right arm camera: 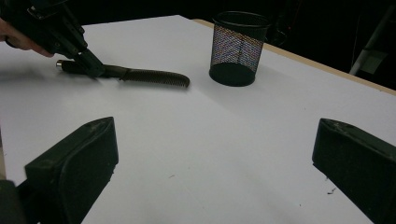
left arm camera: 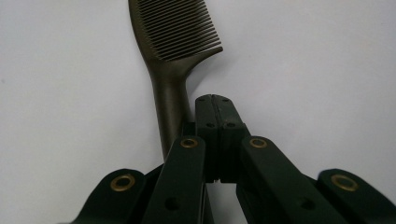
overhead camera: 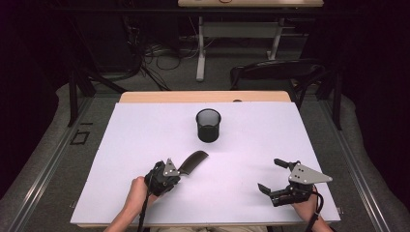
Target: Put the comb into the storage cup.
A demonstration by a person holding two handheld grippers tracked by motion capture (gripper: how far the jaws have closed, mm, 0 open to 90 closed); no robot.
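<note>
A dark comb [overhead camera: 194,160] lies flat on the white table top [overhead camera: 145,130], its teeth end toward the black mesh cup [overhead camera: 208,125]. My left gripper [overhead camera: 181,170] is shut, jaws pressed together with nothing between them. In the left gripper view the shut left gripper [left arm camera: 214,99] rests just to the right of the comb [left arm camera: 180,32] handle, beside it rather than around it. My right gripper [overhead camera: 271,175] stands open at the near right, holding nothing. The right gripper view looks between the wide jaws of the right gripper [right arm camera: 217,135] at the comb [right arm camera: 149,75], the left gripper [right arm camera: 91,65] and the cup [right arm camera: 238,46].
The mesh cup stands upright at the middle back of the table. A wooden strip [overhead camera: 203,96] edges the table's far side. Behind it are a black chair [overhead camera: 275,70], cables on the floor and another desk's legs [overhead camera: 200,48].
</note>
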